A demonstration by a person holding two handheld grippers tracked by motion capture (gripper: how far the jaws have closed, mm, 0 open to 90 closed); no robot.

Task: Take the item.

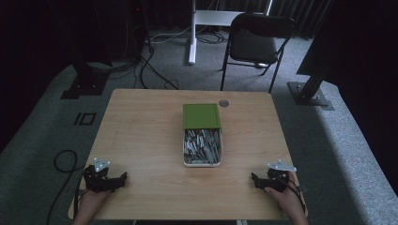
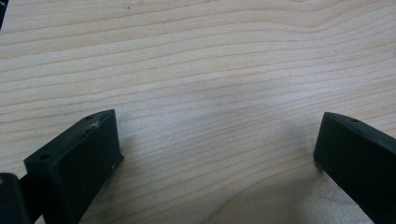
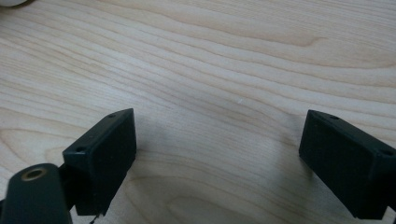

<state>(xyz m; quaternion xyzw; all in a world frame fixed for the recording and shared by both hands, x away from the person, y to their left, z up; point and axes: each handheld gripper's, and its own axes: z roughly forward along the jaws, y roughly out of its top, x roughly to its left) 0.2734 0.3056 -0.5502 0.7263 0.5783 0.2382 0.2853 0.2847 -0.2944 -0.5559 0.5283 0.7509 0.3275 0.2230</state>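
A light wooden table (image 1: 141, 140) stands on grey carpet, and a black folding chair (image 1: 256, 42) stands behind its far edge. In the middle of the table is a white tray (image 1: 202, 147) full of small silvery pieces, with a green lid (image 1: 201, 116) touching its far end. The left gripper (image 1: 123, 178) rests at the near left corner, jaws spread wide over bare wood. The right gripper (image 1: 254, 178) rests at the near right corner, its jaws also wide apart and holding nothing.

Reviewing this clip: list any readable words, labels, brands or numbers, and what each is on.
None can be read. The green lid and the white box of small sticks show no print at this size. The table is bare wood grain. The left gripper and right gripper carry no markings.
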